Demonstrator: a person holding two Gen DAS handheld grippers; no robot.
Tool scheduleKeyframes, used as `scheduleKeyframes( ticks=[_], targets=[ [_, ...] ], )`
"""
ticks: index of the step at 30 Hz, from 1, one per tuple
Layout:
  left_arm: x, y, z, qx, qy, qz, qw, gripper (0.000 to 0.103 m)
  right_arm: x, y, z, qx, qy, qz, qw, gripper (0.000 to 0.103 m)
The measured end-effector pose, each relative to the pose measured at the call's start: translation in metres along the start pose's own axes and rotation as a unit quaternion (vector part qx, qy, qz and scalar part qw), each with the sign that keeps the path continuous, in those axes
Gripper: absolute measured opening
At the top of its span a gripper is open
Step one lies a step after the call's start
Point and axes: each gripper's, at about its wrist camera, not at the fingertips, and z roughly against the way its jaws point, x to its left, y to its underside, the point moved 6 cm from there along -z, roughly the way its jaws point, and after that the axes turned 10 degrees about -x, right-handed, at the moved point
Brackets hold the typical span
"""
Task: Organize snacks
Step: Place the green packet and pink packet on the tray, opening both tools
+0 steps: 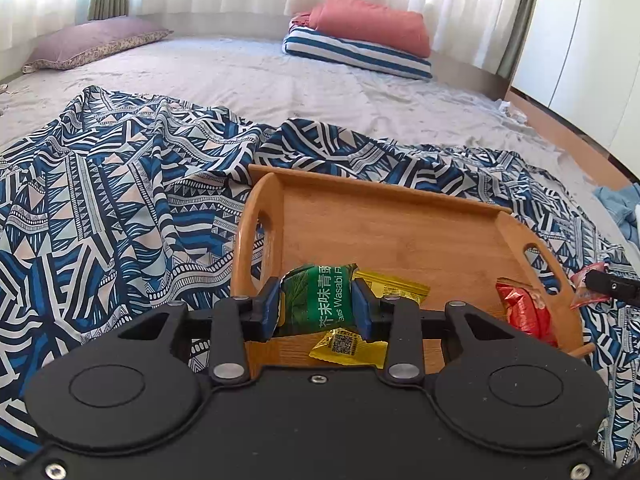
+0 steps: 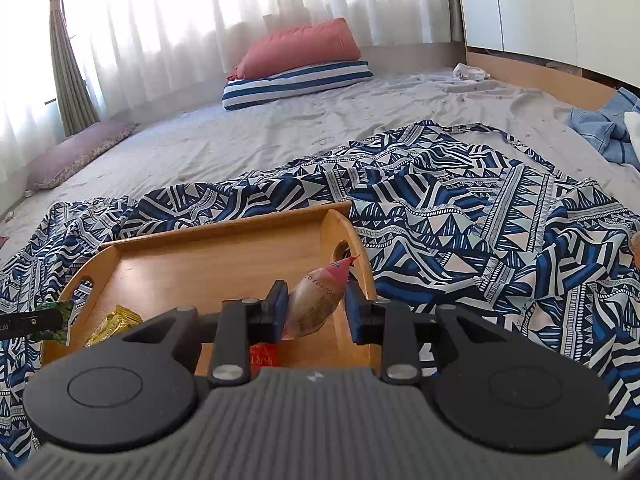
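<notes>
Your left gripper (image 1: 316, 304) clamps a green pack (image 1: 318, 300) over the tray (image 1: 400, 220); your right gripper (image 2: 316, 308) pinches a pink pack (image 2: 316, 304) at the tray's rt handle, w/ yellow packs (image 1: 348, 346) inside, on the bedspread (image 1: 120, 200)

A: What are your grippers doing?

B: My left gripper (image 1: 316, 306) is pointing forward and down, its blue pads (image 1: 269, 307) pressing both sides of a green snack packet (image 1: 316, 300).

A: And the right?

B: My right gripper (image 2: 316, 310) is angling down too, nearly closed, pinching a pink-tipped packet (image 2: 318, 302).
</notes>
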Motion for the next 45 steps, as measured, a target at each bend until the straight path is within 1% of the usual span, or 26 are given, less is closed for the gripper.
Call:
scheduleKeyframes(
  ticks=[7,12,15,17,19,24,30,33,35,38,42,45],
  targets=[
    [0.001,0.006,-0.015,0.015,-0.011,0.001,0.9998,0.036,0.001,0.006,-0.016,0.017,0.004,0.003,1.0,0.034],
    [-0.001,0.009,-0.02,0.021,-0.012,0.001,0.9997,0.036,0.006,0.013,-0.024,0.027,-0.005,-0.013,1.0,0.034],
    [-0.004,0.009,-0.022,0.022,-0.01,0.003,0.9997,0.036,0.009,0.016,-0.027,0.031,-0.01,-0.016,0.999,0.031],
    [-0.006,0.01,-0.023,0.025,-0.006,0.005,0.9997,0.036,0.013,0.017,-0.029,0.034,-0.016,-0.02,0.999,0.024],
    [-0.008,0.01,-0.024,0.025,-0.004,0.004,0.9997,0.036,0.017,0.017,-0.03,0.034,-0.021,-0.018,0.999,0.024],
    [-0.012,0.012,-0.024,0.026,0.003,0.004,0.9996,0.036,0.023,0.019,-0.03,0.034,-0.025,-0.012,0.999,0.023],
    [-0.013,0.012,-0.024,0.026,0.005,0.006,0.9996,0.036,0.017,0.024,-0.028,0.037,-0.019,-0.017,0.999,0.023],
    [-0.013,0.012,-0.023,0.025,0.003,0.001,0.9997,0.037,0.011,0.023,-0.023,0.024,-0.003,-0.011,1.0,0.024],
    [-0.014,0.013,-0.022,0.023,0.002,-0.005,0.9997,0.037,0.006,0.022,-0.02,0.017,0.013,-0.003,1.0,0.027],
    [-0.015,0.014,-0.022,0.025,0.007,-0.008,0.9996,0.038,0.0,0.025,-0.022,0.03,0.017,0.001,0.999,0.031],
    [-0.015,0.014,-0.022,0.028,0.011,-0.004,0.9996,0.039,-0.001,0.034,-0.024,0.045,0.014,0.005,0.999,0.031],
    [-0.015,0.014,-0.023,0.029,0.014,-0.004,0.9995,0.039,0.004,0.04,-0.025,0.052,0.002,0.003,0.999,0.031]
  ],
)
